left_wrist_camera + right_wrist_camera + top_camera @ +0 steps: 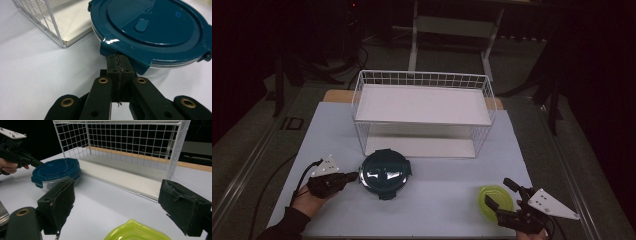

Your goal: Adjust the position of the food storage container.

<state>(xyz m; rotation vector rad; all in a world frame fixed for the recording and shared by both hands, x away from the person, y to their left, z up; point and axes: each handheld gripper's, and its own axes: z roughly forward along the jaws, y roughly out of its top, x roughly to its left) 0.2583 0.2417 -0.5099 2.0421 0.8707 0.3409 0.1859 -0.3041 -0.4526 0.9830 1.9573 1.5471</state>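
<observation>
— So, biggest first: what sits on the table (312,150)?

— Its pale sheet carries a white wire rack (424,112) at the far middle, two tiers, each with a white board as its floor. Both tiers look bare from the high view.

— And in front of it?

— A round glass container with a dark teal clip lid (385,173) stands just before the rack's lower left corner, close to it but apart. Its lid is on, with a small oval valve in the middle, seen in the left gripper view.

— Anything smaller?

— A yellow-green lid (495,199) lies flat near the right front edge, well apart from the teal container.

— How are the tongs?

— Left gripper (118,65) comes in level from the container's left side. Its jaws are pressed together with nothing between them, and their tips meet one of the teal lid's side flaps; from the left gripper view they look to touch it, though I cannot tell how firmly.

— The right one?

— Right gripper (117,202) stands wide, holding nothing. It hangs just over the near side of the yellow-green lid, with one jaw on either side in the right gripper view, neither pad touching it that I can see.
</observation>
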